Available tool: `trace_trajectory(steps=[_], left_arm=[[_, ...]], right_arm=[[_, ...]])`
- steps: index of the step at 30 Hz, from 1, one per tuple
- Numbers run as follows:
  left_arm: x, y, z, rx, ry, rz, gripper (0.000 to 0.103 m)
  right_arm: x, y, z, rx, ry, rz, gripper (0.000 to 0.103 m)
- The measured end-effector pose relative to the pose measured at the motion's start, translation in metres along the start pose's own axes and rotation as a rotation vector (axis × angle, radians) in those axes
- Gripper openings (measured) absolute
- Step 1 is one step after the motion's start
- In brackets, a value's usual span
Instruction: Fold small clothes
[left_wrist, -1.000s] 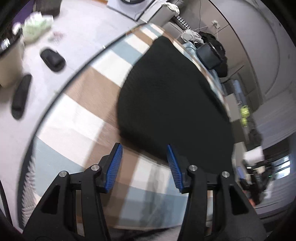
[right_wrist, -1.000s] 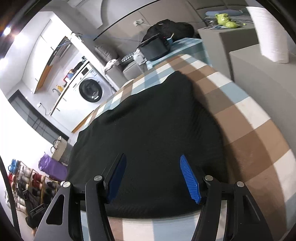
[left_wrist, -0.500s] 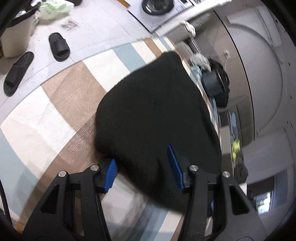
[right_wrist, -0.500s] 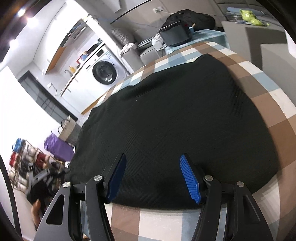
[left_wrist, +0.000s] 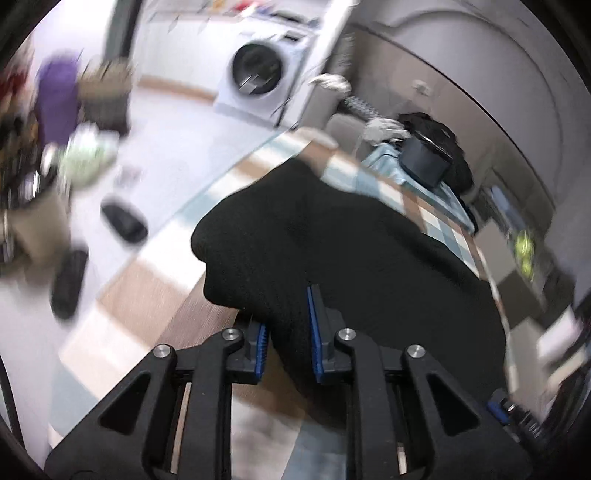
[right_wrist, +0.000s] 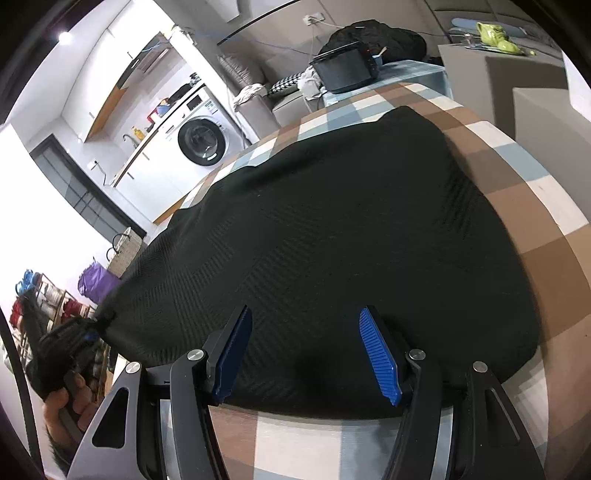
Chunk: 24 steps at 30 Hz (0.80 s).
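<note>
while draped across the checked tabletop (right_wrist: 524, 206) of brown, cream and pale-blue squares, black knitted garment (right_wrist: 332, 236) covers most of the cloth, its near hem close to the front edge. beyond the tabletop's far side: white washing machine (right_wrist: 201, 142) under a counter, grey sofa (right_wrist: 291, 99) strewn with a checked cushion and pale laundry, and a black bag (right_wrist: 373, 38) behind a dark boxy case (right_wrist: 347, 75) set on a light-blue cover. off to the far right, grey blocks with a lime-green object (right_wrist: 496, 35) on top. at the left, woven basket (right_wrist: 123, 253) on the floor, contents not readable, next to a purple bag (right_wrist: 94, 282) and a rack of shoes (right_wrist: 44, 299). from the left wrist view, all smeared by blur: pale floor with two black slippers (left_wrist: 123, 221), a beige bin (left_wrist: 35, 225) with something pale green at its rim, contents unclear.

left claw (left_wrist: 286, 334) pinching a bunched fold of the garment's left corner, blue pads pressed close with the black fabric between them, that corner lifted off the tabletop. right claw (right_wrist: 308, 354) spread wide, hovering over the near hem, blue pads either side of bare knit, nothing gripped; contact with the fabric cannot be told.
</note>
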<state>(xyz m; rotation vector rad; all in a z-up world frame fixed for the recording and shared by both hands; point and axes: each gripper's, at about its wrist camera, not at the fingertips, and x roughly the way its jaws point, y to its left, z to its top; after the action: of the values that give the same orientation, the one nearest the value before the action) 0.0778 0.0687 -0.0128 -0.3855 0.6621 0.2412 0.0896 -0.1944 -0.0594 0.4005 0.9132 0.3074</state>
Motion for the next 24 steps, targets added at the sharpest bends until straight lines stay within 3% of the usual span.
trace_trajectory(steps=[3,9,11,13,18,21,22,23,24], left_arm=[[-0.002,-0.050,0.015,0.193,-0.062,-0.003,0.015],[0.003,-0.159,0.023,0.493,-0.082,-0.220,0.011],[0.002,-0.192,0.008,0.566,-0.038,-0.339,0.010],[0.008,-0.220,-0.012,0.635,0.022,-0.413,0.010],[0.026,-0.250,-0.067,0.764,0.248,-0.525,0.012],[0.032,-0.239,-0.073,0.701,0.343,-0.580,0.032],[0.034,-0.234,-0.069,0.666,0.360,-0.587,0.050],[0.034,-0.227,-0.069,0.632,0.357,-0.588,0.059],[0.032,-0.220,-0.064,0.599,0.342,-0.583,0.060]], right_arm=[[-0.003,-0.008,0.001,0.026,-0.014,0.005,0.062],[-0.008,-0.022,0.001,0.074,-0.033,0.001,0.062],[-0.014,-0.027,0.001,0.095,-0.057,-0.001,0.062],[-0.019,-0.033,0.003,0.115,-0.073,-0.009,0.062],[-0.025,-0.041,0.010,0.140,-0.092,-0.024,0.062],[-0.023,-0.036,0.015,0.123,-0.079,0.005,0.062],[-0.022,-0.035,0.018,0.130,-0.075,0.021,0.062],[-0.021,-0.035,0.018,0.133,-0.072,0.029,0.062],[-0.017,-0.034,0.022,0.132,-0.063,0.046,0.062]])
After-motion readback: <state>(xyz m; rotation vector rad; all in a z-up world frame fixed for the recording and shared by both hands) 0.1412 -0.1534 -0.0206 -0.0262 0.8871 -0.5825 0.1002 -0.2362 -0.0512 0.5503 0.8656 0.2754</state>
